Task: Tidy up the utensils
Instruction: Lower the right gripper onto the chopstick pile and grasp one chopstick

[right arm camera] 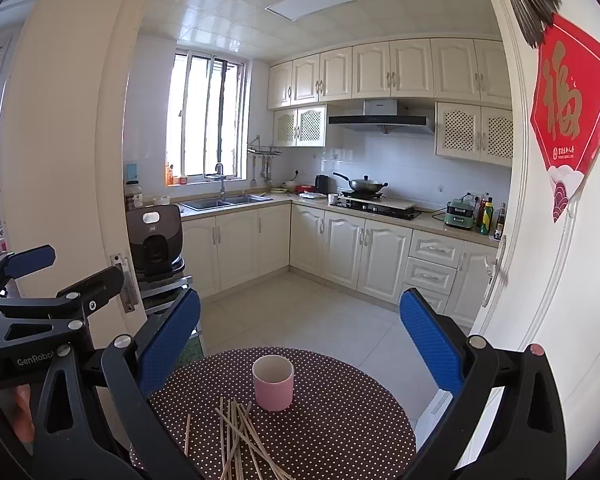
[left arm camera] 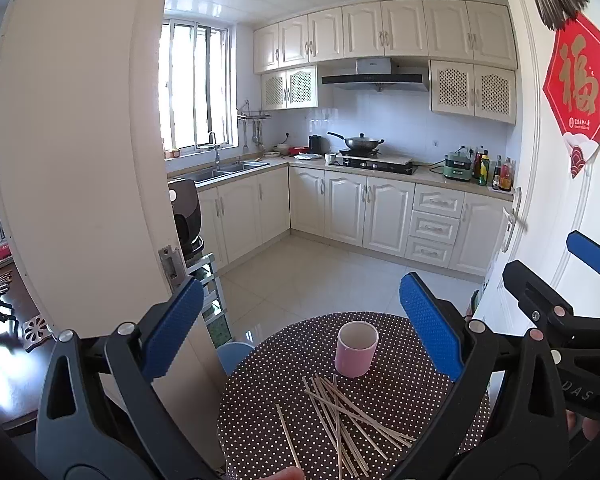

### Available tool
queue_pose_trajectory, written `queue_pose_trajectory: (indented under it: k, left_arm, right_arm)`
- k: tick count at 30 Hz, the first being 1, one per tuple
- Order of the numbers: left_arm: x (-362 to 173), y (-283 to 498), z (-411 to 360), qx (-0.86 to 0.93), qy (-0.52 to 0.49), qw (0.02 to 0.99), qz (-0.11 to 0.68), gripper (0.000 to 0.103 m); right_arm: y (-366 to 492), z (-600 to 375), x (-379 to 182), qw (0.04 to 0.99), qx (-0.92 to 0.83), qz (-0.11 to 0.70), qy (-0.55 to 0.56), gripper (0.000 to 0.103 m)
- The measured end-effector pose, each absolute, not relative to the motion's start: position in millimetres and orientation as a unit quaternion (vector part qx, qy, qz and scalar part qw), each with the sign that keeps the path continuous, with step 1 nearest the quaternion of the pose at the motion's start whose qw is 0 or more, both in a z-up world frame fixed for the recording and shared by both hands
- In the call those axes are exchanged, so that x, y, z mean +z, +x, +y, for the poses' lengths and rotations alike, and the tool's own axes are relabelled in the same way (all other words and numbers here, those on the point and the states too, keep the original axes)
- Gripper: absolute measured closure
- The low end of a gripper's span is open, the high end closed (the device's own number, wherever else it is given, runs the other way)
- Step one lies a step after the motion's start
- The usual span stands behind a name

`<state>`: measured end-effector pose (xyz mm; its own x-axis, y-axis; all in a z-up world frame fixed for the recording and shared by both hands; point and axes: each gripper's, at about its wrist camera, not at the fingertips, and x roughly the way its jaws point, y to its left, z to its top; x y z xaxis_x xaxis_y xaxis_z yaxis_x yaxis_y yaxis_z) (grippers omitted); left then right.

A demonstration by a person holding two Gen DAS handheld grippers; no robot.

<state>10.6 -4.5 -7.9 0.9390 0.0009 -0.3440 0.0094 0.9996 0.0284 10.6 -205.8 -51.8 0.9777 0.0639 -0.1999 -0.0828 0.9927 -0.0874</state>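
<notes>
Blue, dimpled pads on black jointed arms frame the bottom of each view: the left gripper [left arm camera: 300,344] and the right gripper [right arm camera: 300,340] both stand with fingers spread wide, nothing between them. Below and between the fingers sits a small round table [left arm camera: 420,392] covered in a brown cloth with white dots. On it stands a pink cup [left arm camera: 356,348], a plain upright cylinder with a pale inside, and just in front of it, apart from the fingers, lies a loose criss-crossed heap of thin pale wooden chopsticks [left arm camera: 348,420], one stick lying a little aside to the left. In the right wrist view the cup [right arm camera: 273,382] sits nearly centred between the pads and the chopsticks [right arm camera: 236,436] lie left of centre; in the left wrist view the cup falls toward the right pad. Only the left wrist view shows a dark side table at far left with a small patterned trivet [left arm camera: 36,332], and the right gripper's black frame at its right edge; only the right wrist view shows the left gripper's body [right arm camera: 40,320] marked "GenRobot". Both look through a doorway into a kitchen of cream cabinets [left arm camera: 384,32] and glossy pale floor tiles, with a wok [right arm camera: 366,186] on the hob and a red paper decoration [right arm camera: 572,104] on the door.
</notes>
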Motion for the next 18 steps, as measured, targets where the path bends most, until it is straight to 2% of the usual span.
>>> queue_pose_trajectory:
  k: [10, 18]
  left_arm:
    - [-14, 23, -7, -0.021, 0.026, 0.981, 0.192, 0.006]
    - [-40, 55, -7, -0.049, 0.033, 0.967, 0.248, 0.007]
  right_arm:
    - [19, -207, -59, 0.992, 0.038, 0.112, -0.045, 0.007]
    - [52, -217, -82, 0.981, 0.068, 0.182, 0.011, 0.007]
